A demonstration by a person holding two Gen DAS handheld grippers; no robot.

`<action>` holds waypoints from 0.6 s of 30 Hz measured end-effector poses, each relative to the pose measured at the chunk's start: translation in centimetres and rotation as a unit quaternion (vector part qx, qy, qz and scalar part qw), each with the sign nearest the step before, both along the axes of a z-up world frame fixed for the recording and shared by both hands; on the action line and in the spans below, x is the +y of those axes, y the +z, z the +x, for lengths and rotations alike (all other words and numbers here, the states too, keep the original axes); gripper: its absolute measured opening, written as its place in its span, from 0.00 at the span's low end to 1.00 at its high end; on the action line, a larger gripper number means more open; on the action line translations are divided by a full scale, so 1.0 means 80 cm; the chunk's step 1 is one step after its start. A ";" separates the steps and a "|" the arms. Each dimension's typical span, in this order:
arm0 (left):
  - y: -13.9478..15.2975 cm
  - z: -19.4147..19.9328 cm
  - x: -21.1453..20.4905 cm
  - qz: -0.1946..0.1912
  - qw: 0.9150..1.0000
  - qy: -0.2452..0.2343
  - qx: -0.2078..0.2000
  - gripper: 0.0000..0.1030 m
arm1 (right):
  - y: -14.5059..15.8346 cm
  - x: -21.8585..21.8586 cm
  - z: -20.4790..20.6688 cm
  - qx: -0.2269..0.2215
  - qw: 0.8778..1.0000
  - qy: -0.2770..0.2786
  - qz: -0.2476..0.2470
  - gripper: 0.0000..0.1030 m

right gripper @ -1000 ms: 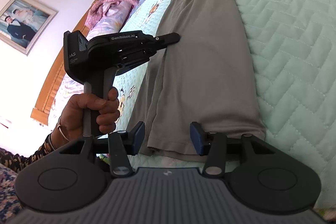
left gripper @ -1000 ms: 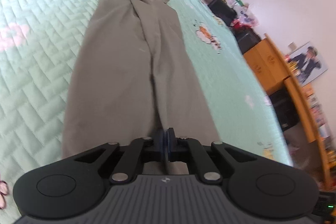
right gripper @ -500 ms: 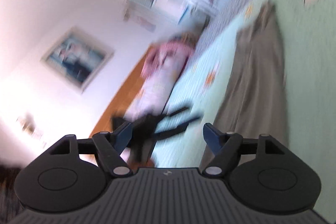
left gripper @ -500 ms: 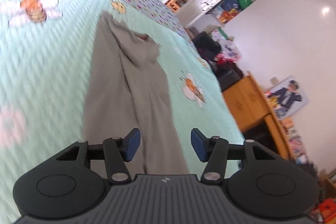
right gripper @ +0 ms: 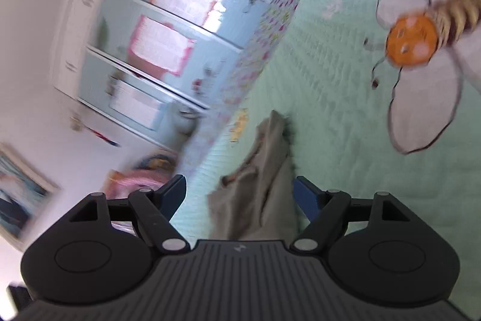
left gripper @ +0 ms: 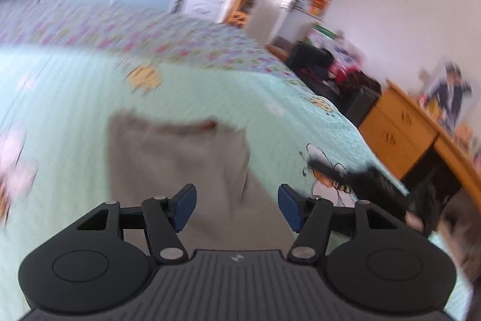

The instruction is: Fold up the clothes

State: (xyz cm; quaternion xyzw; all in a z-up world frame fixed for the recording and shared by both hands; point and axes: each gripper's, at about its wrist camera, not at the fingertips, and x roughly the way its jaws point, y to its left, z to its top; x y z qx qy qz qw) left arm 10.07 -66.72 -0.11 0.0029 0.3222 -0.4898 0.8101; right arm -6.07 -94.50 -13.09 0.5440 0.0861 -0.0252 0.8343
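Presently, the grey trousers [left gripper: 180,158] are seen spread on the mint quilt [left gripper: 60,98], their long axis running away from the left gripper [left gripper: 237,208] toward the far waistband end (blurred, so details are unsure). That gripper's jaws have just been opening, nothing is pressed between the pads, and the cloth lies ahead and below. The right gripper [right gripper: 239,194], with jaws likewise parted and empty, is pointed along the same garment [right gripper: 264,188]. Which gripper is nearer the waistband cannot be told, so either may be judged placed for a lengthwise fold.

Both claws [left gripper: 237,208] [right gripper: 240,194] agape, empty
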 end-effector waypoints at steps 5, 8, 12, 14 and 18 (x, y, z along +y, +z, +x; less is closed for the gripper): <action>-0.009 0.037 -0.119 0.076 0.990 -0.068 -0.103 0.63 | -0.016 -0.017 -0.005 0.003 0.999 0.052 -0.007 0.76; -0.020 0.062 -0.164 0.095 0.987 -0.088 -0.100 0.63 | 0.006 -0.012 -0.002 0.053 0.992 0.085 -0.080 0.78; -0.033 0.089 -0.206 0.117 0.982 -0.114 -0.099 0.63 | 0.005 0.002 0.011 0.074 0.977 0.157 -0.122 0.78; -0.042 0.100 -0.219 0.130 0.980 -0.124 -0.088 0.63 | 0.002 0.004 0.017 0.074 0.975 0.164 -0.134 0.79; -0.056 0.112 -0.237 0.136 0.979 -0.135 -0.066 0.63 | -0.008 -0.007 0.010 0.048 0.979 0.164 -0.107 0.78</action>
